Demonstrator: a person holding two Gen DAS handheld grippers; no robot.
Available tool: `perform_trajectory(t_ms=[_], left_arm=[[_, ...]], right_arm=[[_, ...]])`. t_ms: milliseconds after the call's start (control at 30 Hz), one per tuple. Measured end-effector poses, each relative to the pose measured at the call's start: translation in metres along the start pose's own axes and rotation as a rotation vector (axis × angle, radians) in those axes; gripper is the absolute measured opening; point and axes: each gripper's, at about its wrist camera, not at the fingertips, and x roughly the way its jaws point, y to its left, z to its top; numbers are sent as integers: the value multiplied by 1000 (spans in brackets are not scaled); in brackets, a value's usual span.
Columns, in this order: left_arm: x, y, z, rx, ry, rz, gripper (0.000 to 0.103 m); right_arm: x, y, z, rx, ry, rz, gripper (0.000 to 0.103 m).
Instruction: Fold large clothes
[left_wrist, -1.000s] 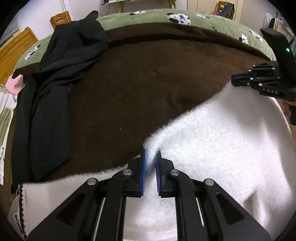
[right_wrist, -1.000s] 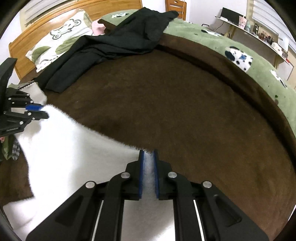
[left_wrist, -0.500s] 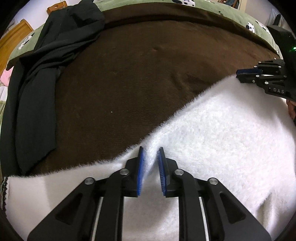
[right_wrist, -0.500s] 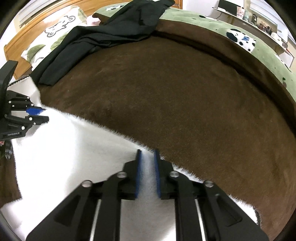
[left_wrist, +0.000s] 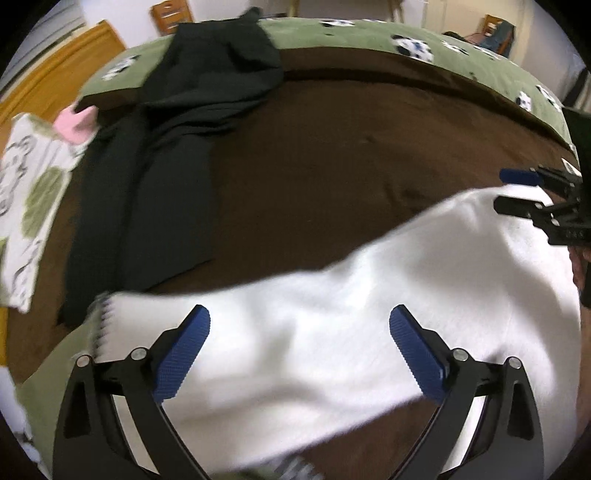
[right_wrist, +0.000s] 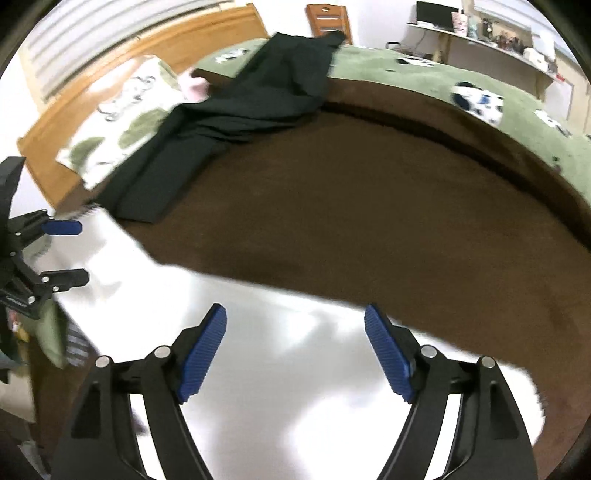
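- Left wrist view: the left gripper (left_wrist: 299, 350) has just been opening, its jaws spread wide with nothing pinched; one fluffy white garment (left_wrist: 369, 314) lies below it on one brown plush blanket (left_wrist: 332, 166). One limp black garment (left_wrist: 177, 155) lies well apart.
- Right wrist view: the right gripper (right_wrist: 295, 350) has likewise just been opening, released, above the white garment's edge; one wooden headboard (right_wrist: 110, 92), one printed pillow (right_wrist: 122, 114).

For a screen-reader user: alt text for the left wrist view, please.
The left tool, jaws wide open, holds nothing above a white fleecy garment on a brown blanket. A black garment lies beyond; the right tool is at the edge.
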Motion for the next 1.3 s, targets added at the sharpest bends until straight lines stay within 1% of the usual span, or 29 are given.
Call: perform_trajectory(t_ms=[67,167,233,300,367,433,500,567,600,700,833,933,1000,1033,1067,1133,1167,1300], left_arm=[[-12,10,-5,-10,19,31,95],[-27,37,-18,-29,43,83,95],[-32,47,-24,-41,52,93,95],[-38,58,-31,-101,53,58,95],[-39,69,-34,-162,33,33,95],[-40,79,-47,-246,7,3,95],[-34,78,-55,-299,-7,-16,95],[-24,88,-58,-347,0,-35,88],[-18,90,-61,-373,10,-52,87],[-5,94,-65,-407,19,-83,80],[3,95,-62,-402,11,-81,79],[10,100,-55,-416,-4,-73,79],[16,103,-50,-430,-7,-52,72],[17,104,-49,-436,-6,-39,61],[20,107,-48,-444,-3,-18,41],[22,113,-51,-472,0,-8,19],[23,116,-52,-485,1,-14,15],[19,118,-57,-504,-28,-18,12]], right_arm=[[3,25,3,-4,-7,47,78],[9,56,9,4,-14,106,78],[14,78,10,-2,-17,133,79],[21,97,12,-5,-25,153,79],[26,111,12,10,-29,179,79],[33,123,14,22,-27,196,79],[40,133,15,25,-22,202,79],[44,139,15,25,-22,200,79],[45,141,15,25,-20,202,79],[51,147,13,22,-11,202,79],[56,152,10,18,1,199,79],[61,153,6,21,23,216,79],[63,155,1,30,36,235,79],[65,157,-2,34,45,252,79],[66,160,-5,33,49,261,79],[66,167,-9,23,53,278,79],[67,170,-10,18,56,280,79],[71,173,-12,38,63,287,79]])
